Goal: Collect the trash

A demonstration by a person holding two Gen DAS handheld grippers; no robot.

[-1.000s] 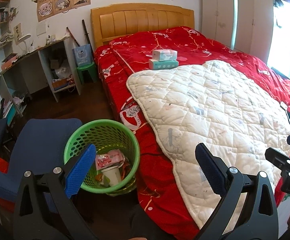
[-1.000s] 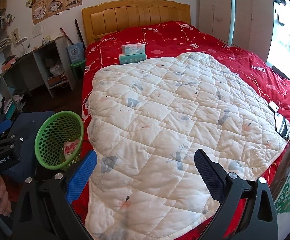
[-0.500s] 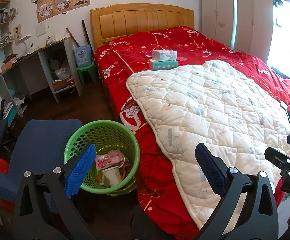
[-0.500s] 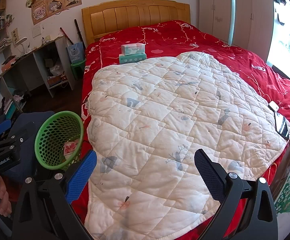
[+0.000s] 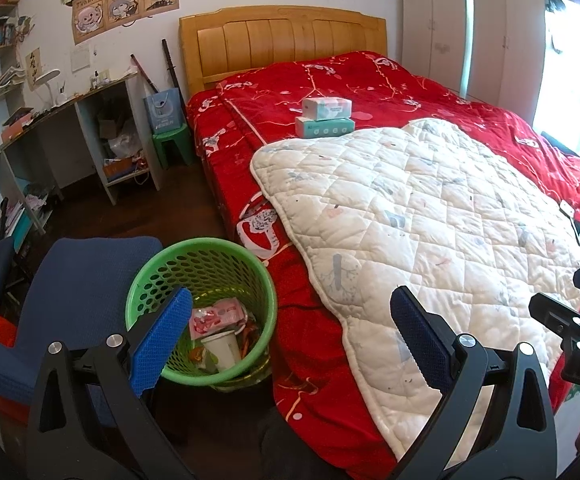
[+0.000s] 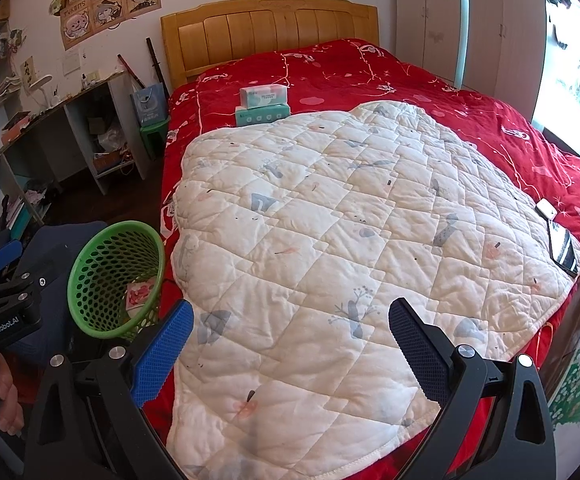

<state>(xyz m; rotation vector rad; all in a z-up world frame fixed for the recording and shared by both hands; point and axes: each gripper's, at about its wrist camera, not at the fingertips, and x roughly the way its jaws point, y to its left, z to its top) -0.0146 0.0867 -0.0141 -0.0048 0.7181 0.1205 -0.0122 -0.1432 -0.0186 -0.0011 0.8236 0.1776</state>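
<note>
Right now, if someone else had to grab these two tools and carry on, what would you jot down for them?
Left tool: open, empty, held above the green bin.
Right tool: open, empty, over the white quilt.
Bin stands on the floor by the bed, beside the blue chair; it holds a pink wrapper, a white cup and other scraps.
Done: some trash is binned.
Left: no loose trash is plain on the quilt. Two tissue packs and a phone lie on the bed.

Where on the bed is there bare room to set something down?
The white quilted blanket is bare across its middle. The red bedspread is free between the wooden headboard and the blanket. It is crowded by the two stacked tissue packs and at the phone on the blanket's window-side corner.
</note>
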